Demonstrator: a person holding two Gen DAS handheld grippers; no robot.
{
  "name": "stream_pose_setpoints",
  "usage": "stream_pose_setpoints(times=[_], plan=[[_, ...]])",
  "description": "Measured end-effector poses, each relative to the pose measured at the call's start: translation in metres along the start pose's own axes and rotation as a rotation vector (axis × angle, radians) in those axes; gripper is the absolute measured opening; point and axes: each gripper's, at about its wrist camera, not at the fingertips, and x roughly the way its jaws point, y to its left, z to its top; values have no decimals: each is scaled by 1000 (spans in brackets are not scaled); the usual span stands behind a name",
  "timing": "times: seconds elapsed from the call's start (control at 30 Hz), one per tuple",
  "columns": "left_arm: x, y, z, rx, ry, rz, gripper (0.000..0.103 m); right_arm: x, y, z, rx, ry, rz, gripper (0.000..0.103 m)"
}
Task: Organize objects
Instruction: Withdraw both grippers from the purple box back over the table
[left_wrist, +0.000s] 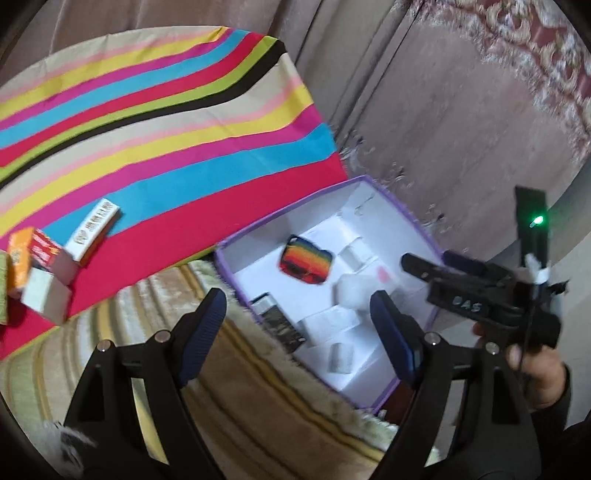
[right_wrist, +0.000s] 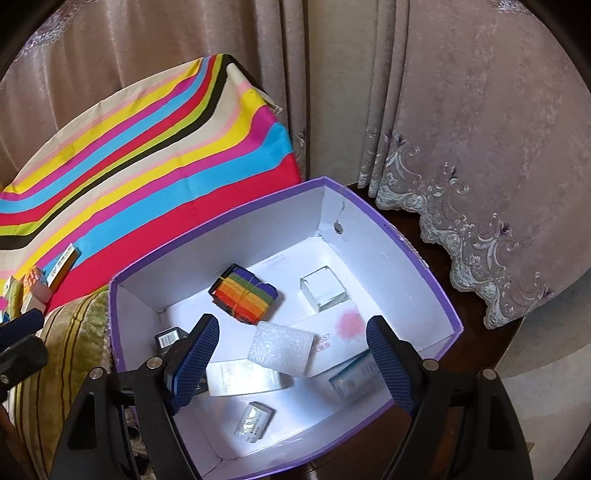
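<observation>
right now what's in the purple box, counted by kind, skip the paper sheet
rainbow striped pouch: 1
bubble wrap packet: 1
small boxes: 5, clear, white, blue, silver, black
total: 7

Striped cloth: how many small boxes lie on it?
4 visible: a white-and-orange box nearest the purple box, a red box beside it, an orange box further left, a white box in front. A green edge at the border may be a fifth.

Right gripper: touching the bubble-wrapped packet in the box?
Apart. In the right wrist view the right gripper is open, with the bubble-wrapped packet lying on the purple box floor between its fingers, clear white gaps both sides.
</observation>
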Motion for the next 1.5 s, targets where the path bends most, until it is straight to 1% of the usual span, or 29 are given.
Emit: stream_pose_setpoints(times=[0.1, 0.13, 0.2, 0.27, 0.4, 0.67, 0.83, 0.97, 1.2, 1.5], plan=[[-6, 4, -2, 1, -24, 8, 82, -1, 6, 0, -14, 0, 12, 83], [-6, 5, -2, 3, -28, 22, 82, -2, 9, 0, -18, 0, 15, 83], [-7, 8, -5, 7, -26, 46, 82, -2, 13, 0, -23, 1, 24, 83], [-9, 14, -7, -8, -25, 53, 82, -3, 21, 0, -32, 3, 37, 83], [-22, 34, -11, -71, -55, 83, 82, -6, 41, 0, -72, 5, 77, 83], [-46, 82, -27, -221, -80, 144, 82, -8, 91, -6, -154, 23, 160, 83], [-66, 104, -36, -277, -121, 187, 82, -11, 123, -11, -209, 36, 211, 83], [-81, 125, -47, -333, -143, 205, 82, -14, 148, -16, -258, 47, 242, 83], [-104, 157, -67, -415, -170, 245, 82, -14, 179, -22, -332, 60, 264, 83], [-128, 206, -91, -514, -192, 308, 82, -4, 201, -22, -368, 87, 271, 83]])
